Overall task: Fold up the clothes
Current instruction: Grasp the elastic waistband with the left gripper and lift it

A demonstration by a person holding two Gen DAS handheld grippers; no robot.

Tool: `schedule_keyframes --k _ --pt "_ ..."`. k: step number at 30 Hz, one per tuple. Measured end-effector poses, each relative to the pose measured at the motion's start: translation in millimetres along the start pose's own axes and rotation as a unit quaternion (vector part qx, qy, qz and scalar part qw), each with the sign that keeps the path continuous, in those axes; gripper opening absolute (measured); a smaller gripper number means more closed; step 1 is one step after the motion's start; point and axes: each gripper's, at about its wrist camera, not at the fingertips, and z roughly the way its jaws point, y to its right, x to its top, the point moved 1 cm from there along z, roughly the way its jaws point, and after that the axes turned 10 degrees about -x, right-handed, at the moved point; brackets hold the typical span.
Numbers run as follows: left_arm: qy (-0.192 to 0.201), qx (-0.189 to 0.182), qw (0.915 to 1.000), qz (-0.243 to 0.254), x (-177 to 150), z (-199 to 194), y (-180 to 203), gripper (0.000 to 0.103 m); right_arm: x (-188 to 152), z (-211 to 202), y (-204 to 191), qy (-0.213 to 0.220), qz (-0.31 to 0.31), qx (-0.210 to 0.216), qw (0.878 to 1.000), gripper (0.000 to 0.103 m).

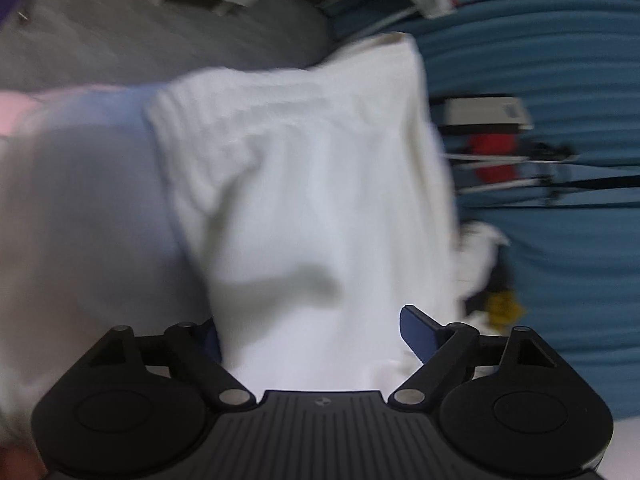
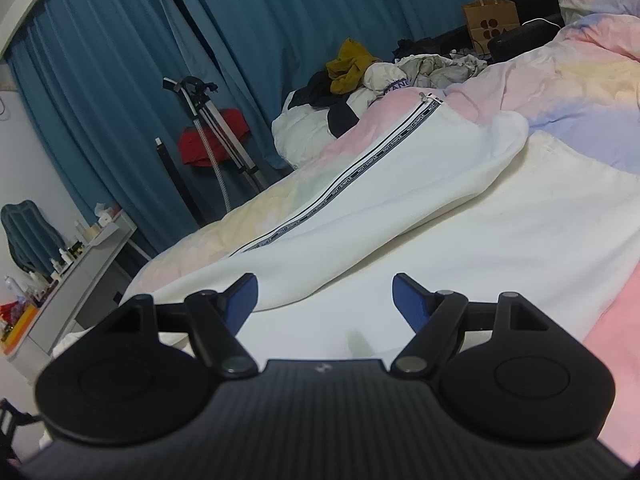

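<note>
A white garment [image 1: 312, 184] lies spread on the bed, blurred in the left wrist view. My left gripper [image 1: 312, 336] hangs low over its near edge with its jaws wide; the cloth runs between the blue fingers [image 1: 416, 332] and partly hides the left one, and no pad visibly presses on it. In the right wrist view the same white garment [image 2: 460, 240] shows a folded-over part with a black-lettered zip tape [image 2: 360, 168]. My right gripper [image 2: 326, 304] stands open just above the white cloth, with nothing gripped.
A pastel bedcover [image 2: 560, 72] lies under the garment. A heap of clothes [image 2: 360, 68] with a mustard piece sits at the bed's far end, with a paper bag [image 2: 490, 20] behind it. A tripod [image 2: 208, 120], blue curtains [image 2: 280, 20] and a cluttered desk [image 2: 92, 248] stand beyond the bed's left edge.
</note>
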Motion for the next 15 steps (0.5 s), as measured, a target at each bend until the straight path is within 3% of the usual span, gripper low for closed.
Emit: schedule_keyframes --k 3,9,13,15 --pt "-0.001 -0.008 1.0 0.0 -1.3 -6.5 -0.3 0.086 7.0 -2.7 7.2 0.003 0.009 0.001 1.0 0.076" --pt "-0.027 0.027 0.9988 -0.029 -7.7 -8.2 -18.2 0.082 47.2 -19.6 66.3 0.038 0.096 -0.015 0.995 0.076" --pt "-0.04 0.026 0.9983 -0.034 -4.7 -3.7 -21.6 0.082 64.2 -32.5 139.6 0.057 0.201 -0.079 0.975 0.078" --pt "-0.041 0.026 0.9982 -0.035 -5.1 -7.3 -23.1 0.082 59.4 -26.6 165.5 0.042 0.25 -0.103 0.962 0.078"
